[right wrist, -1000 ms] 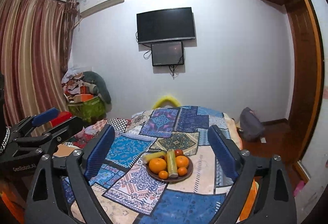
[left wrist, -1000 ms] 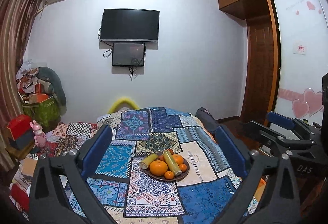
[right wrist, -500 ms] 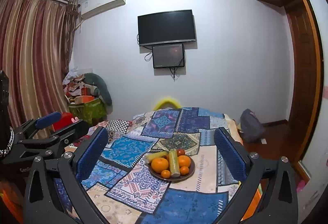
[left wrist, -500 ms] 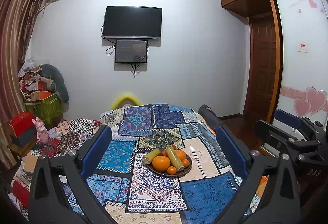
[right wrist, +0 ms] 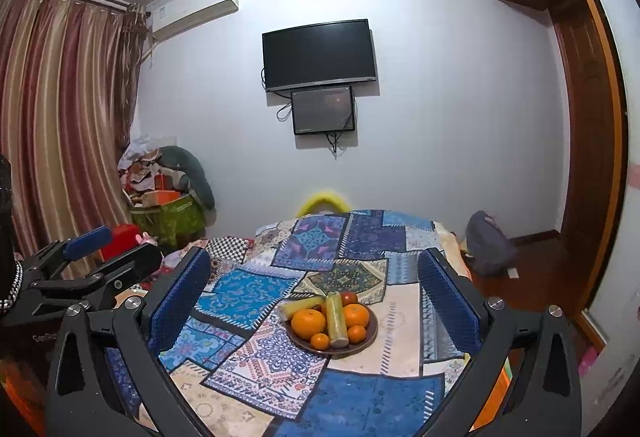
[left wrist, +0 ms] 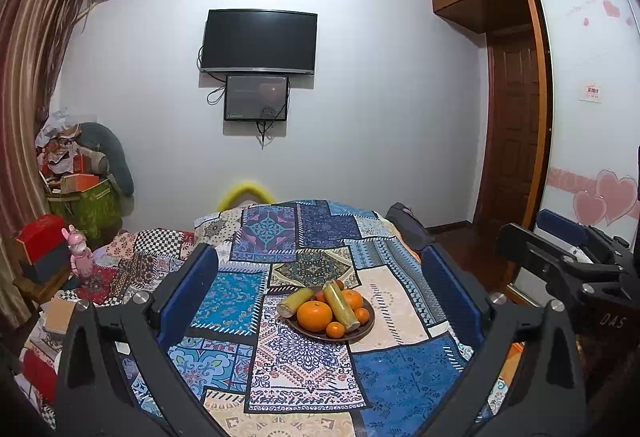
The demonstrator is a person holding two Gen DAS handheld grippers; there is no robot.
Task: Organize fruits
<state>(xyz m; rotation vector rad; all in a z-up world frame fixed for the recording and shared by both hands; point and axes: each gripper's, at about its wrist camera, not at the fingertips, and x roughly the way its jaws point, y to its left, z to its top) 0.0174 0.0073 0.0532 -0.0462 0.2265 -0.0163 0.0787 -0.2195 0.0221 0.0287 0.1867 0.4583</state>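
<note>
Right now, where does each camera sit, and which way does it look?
Left wrist: on the left hand-held gripper, looking slightly down at the fruit plate; the right hand-held gripper shows at right.
Right wrist: on the right one, facing the same plate; the left gripper shows at left.
Both share plate, patchwork cloth, TV.

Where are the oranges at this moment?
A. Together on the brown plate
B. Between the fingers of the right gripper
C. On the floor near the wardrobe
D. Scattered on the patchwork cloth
A: the oranges lie on the brown plate with the yellow-green pieces, and the plate stands on the patchwork cloth; both the right gripper and the left gripper are open and hold nothing.
</note>
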